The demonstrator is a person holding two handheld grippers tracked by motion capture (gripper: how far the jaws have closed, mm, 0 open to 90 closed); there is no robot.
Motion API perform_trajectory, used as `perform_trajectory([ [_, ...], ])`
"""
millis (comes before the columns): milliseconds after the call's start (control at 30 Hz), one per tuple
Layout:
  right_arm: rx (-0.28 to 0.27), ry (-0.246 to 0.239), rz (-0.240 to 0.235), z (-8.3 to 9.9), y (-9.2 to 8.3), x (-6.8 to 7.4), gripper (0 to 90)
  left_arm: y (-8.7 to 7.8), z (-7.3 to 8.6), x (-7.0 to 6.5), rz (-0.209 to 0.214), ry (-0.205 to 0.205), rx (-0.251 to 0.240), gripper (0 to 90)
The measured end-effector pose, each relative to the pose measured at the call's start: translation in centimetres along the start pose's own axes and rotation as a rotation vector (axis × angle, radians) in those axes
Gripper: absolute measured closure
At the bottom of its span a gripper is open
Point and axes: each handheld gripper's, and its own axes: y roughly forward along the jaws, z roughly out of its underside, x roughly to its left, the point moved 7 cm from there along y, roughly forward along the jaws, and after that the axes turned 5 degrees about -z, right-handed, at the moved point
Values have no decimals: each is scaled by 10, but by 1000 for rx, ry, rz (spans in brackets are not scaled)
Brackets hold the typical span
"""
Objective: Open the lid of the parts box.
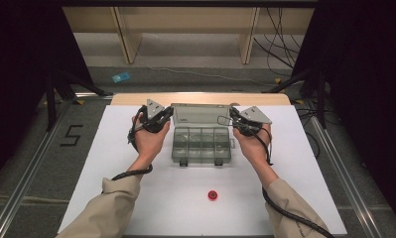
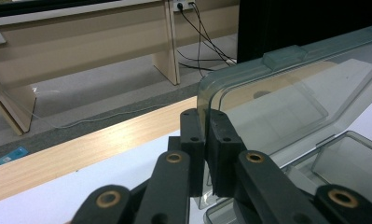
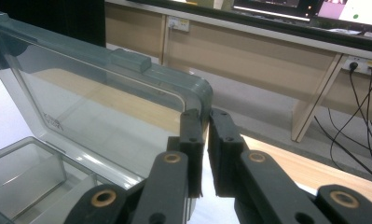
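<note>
High view: 1 clear box (image 1: pixel 201 144) sat mid-worktop (image 1: pixel 136 198), its lid (image 1: pixel 200 115) raised; 1 red cap (image 1: pixel 213 195) lay nearer the person. 2 hand-held grippers, left (image 1: pixel 165 115) and right (image 1: pixel 233 116), flanked the lid, probably to keep it level.

Left gripper view: jaws clamped the lid's corner (image 2: pixel 207 100).

Right gripper view: jaws pinched the other corner (image 3: pixel 200 95).

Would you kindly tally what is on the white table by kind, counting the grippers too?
Clear compartment box, lid open: 1
Small red round item: 1
Grippers, left gripper and right gripper, each shut on a lid corner: 2
Total: 4
</note>
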Motion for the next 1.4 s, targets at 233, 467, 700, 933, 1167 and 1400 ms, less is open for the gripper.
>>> perform_trajectory([
  [233,-4,10,-1,-1,3,-1,851,3,-1,1,-2,0,5,858],
  [467,-3,16,8,-1,6,-3,850,6,-2,2,-4,-8,6,857],
  [700,-2,15,10,-2,9,-5,849,9,-3,3,-10,-8,7,857],
  [933,-10,20,14,-2,12,-6,850,11,-3,4,-12,-12,11,857],
  [1167,-15,26,16,-2,15,-8,849,14,-4,5,-11,-16,12,855],
  [1400,-17,31,15,-2,17,-9,849,17,-3,5,-12,-18,14,853],
])
